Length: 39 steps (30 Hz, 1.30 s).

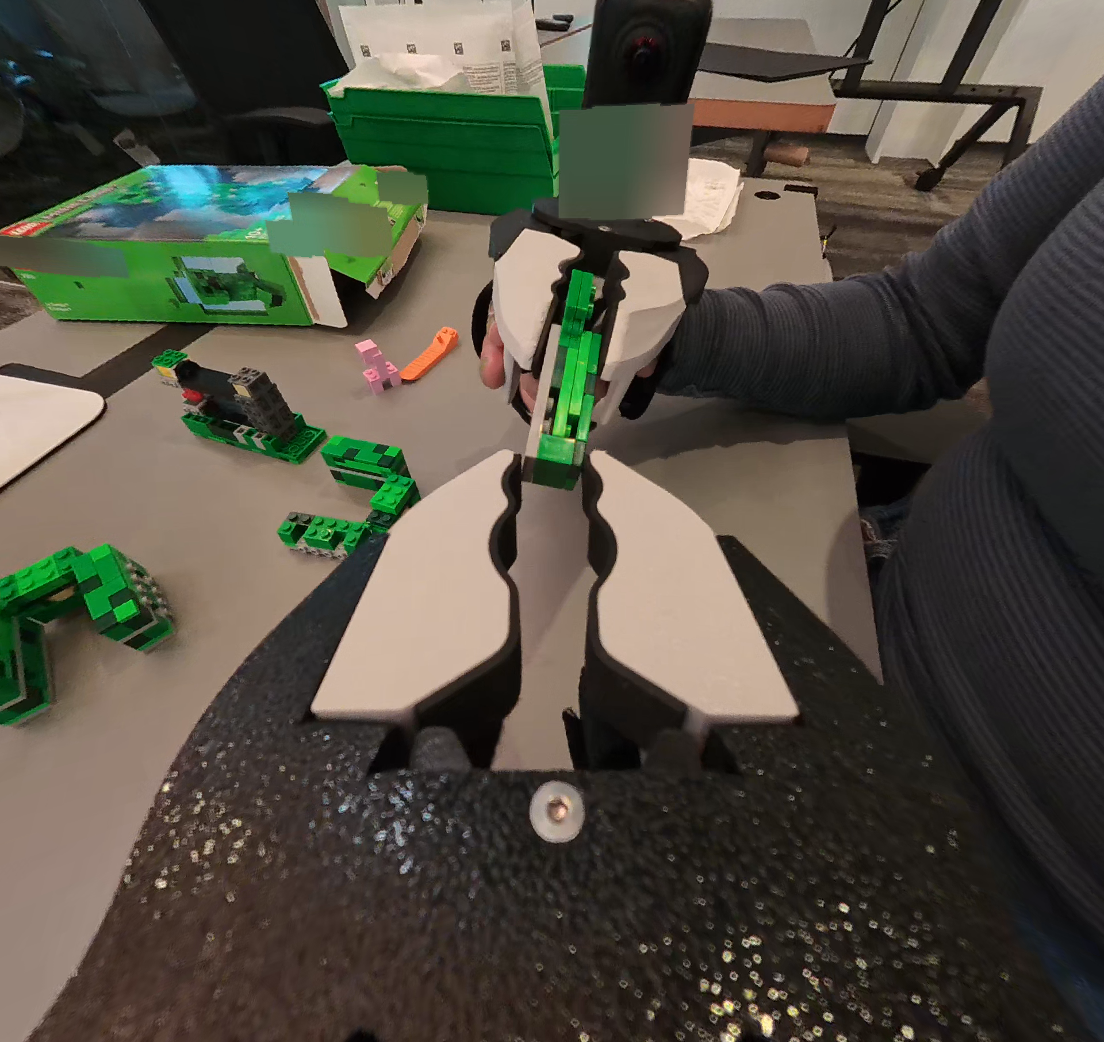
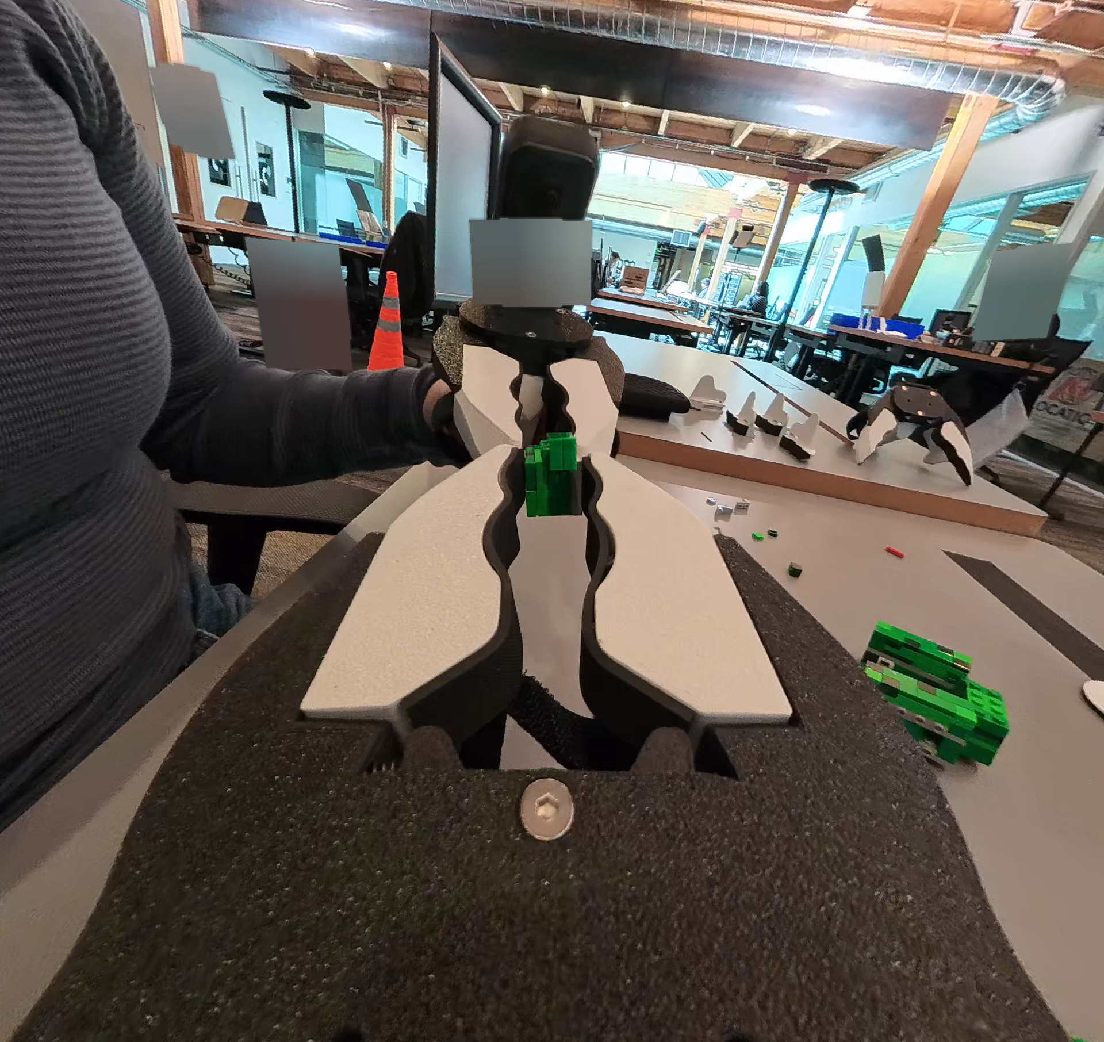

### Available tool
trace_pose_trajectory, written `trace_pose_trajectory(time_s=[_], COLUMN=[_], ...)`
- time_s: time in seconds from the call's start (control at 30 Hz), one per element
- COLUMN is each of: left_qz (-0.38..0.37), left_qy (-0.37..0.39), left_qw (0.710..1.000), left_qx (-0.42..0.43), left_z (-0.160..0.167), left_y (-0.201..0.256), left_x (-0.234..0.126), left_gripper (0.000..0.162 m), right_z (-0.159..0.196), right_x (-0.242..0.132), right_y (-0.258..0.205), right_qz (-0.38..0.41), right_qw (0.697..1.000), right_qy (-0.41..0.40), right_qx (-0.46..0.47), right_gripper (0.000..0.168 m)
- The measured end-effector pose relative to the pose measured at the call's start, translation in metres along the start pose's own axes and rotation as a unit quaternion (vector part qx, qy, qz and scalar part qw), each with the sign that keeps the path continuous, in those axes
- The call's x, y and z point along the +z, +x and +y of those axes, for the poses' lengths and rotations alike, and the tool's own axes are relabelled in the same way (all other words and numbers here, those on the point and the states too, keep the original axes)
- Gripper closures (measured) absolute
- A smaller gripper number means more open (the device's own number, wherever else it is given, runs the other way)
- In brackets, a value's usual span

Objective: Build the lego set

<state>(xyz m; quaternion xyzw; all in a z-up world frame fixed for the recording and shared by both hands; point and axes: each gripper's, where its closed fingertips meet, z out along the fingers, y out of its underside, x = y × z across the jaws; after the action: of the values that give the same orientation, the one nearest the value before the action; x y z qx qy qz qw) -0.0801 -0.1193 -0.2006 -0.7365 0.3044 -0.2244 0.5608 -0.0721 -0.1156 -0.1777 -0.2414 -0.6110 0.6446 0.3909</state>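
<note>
The green set box (image 1: 179,248) carries printed writing and a picture, partly blurred over; papers in the green bin (image 1: 448,135) bear small square codes. I hold a long green brick assembly (image 1: 567,392) in the air above the grey table (image 1: 209,505), between my two tools. My left gripper (image 1: 552,466) pinches its near end; my right gripper (image 2: 549,463) clamps the other end. Both sets of jaws are narrowly parted around it.
</note>
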Motion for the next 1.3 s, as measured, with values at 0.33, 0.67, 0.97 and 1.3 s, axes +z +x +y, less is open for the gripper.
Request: trace_pose_trajectory(time_s=[0.33,0.67,0.97,1.3], left_qz=[-0.06,0.007,0.03,0.055], left_qy=[0.039,0.089,0.076,0.077], left_qw=[0.967,0.918,0.908,0.895], left_qx=[-0.244,-0.387,-0.411,-0.436], left_z=[-0.001,-0.009,0.001,0.016], left_y=[-0.03,-0.023,-0.018,-0.017], left_x=[-0.013,-0.012,0.0,0.002], left_gripper=[0.145,0.145,0.145,0.143], right_z=[-0.016,0.007,0.014,0.031], right_x=[-0.015,0.012,0.004,-0.009], right_y=[0.035,0.024,0.029,0.04], right_qz=[0.193,0.274,0.287,0.28], right_qw=[0.967,0.629,0.609,0.659], right_qy=[-0.016,-0.229,-0.231,-0.257], right_qx=[-0.163,-0.69,-0.703,-0.649], right_gripper=[0.112,0.131,0.168,0.168])
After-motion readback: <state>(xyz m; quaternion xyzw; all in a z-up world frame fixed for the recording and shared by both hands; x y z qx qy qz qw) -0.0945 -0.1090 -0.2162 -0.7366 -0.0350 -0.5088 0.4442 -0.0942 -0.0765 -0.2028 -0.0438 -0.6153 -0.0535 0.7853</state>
